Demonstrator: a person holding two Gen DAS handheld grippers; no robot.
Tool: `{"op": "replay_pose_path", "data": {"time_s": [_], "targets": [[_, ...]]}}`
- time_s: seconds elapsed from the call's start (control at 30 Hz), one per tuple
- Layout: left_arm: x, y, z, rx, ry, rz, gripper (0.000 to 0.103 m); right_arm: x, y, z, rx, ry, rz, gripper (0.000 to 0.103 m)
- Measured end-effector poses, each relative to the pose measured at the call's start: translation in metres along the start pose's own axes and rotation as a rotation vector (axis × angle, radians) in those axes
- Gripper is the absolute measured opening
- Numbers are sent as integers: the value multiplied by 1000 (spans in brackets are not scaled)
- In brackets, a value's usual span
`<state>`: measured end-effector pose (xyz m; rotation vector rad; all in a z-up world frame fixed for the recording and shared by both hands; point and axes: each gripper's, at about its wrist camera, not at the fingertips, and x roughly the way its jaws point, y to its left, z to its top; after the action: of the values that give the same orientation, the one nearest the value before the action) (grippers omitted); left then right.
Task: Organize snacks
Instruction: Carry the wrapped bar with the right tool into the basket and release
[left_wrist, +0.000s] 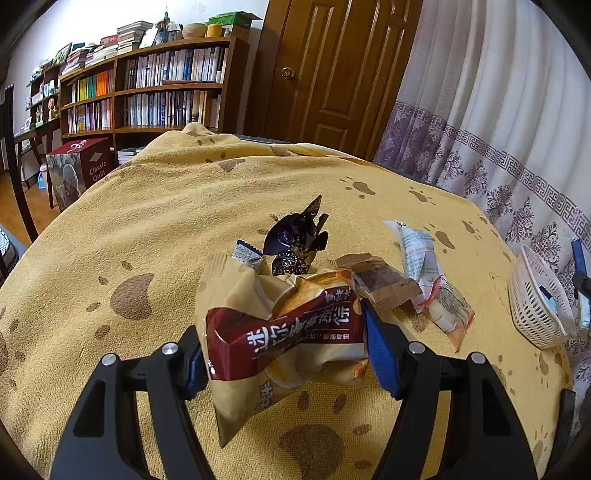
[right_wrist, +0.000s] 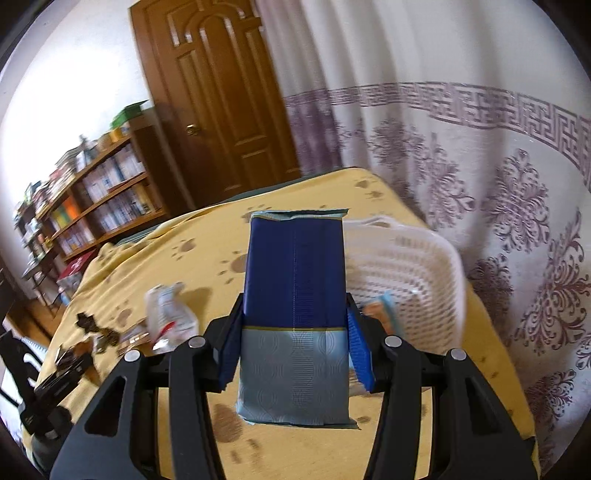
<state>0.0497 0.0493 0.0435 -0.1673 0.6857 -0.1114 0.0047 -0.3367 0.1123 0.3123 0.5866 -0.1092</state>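
A: Left gripper (left_wrist: 284, 354), seen from its own camera: blue-padded fingers (left_wrist: 382, 354) clamped on a tan and maroon snack bag (left_wrist: 280, 332), crumpled and held just above the worktop (left_wrist: 110, 240)

B: And the right gripper (right_wrist: 293, 343)?

A: Its fingers (right_wrist: 360, 354) are pressed against both long sides of a blue and silver packet (right_wrist: 295, 314), which stands lengthwise between them, clear of the yellow paw-print cloth that covers the worktop

B: What lies beyond the left fingers?

A: A loose heap of snacks on the cloth: a dark purple foil wrapper (left_wrist: 295, 236) standing up at the back, a small silver sachet (left_wrist: 245, 254) to its left, a brown wrapped bar (left_wrist: 384, 282) touching the held bag's right edge, a white printed packet (left_wrist: 417, 254) behind it and a clear-ended packet (left_wrist: 448, 306) beside that

B: And the basket?

A: A white slotted basket (right_wrist: 417, 266) sits just right of the blue packet, near the curtain (right_wrist: 498, 184); a small packet (right_wrist: 380, 310) lies inside it. A bookshelf (left_wrist: 159, 92) and a wooden door (left_wrist: 332, 66) fill the background
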Motion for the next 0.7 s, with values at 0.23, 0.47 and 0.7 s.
{"op": "replay_pose_path", "data": {"time_s": [0.23,0.47,0.7], "targets": [[0,0,0,0,0,1,70,21,-20,3,8,18,-79,51],[0,0,0,0,0,1,70,34,-30,0,17,28,-122,53],[-2,-3,-1,9,-4,0,70,19,-28,-4,-7,-9,-134,53]]}}
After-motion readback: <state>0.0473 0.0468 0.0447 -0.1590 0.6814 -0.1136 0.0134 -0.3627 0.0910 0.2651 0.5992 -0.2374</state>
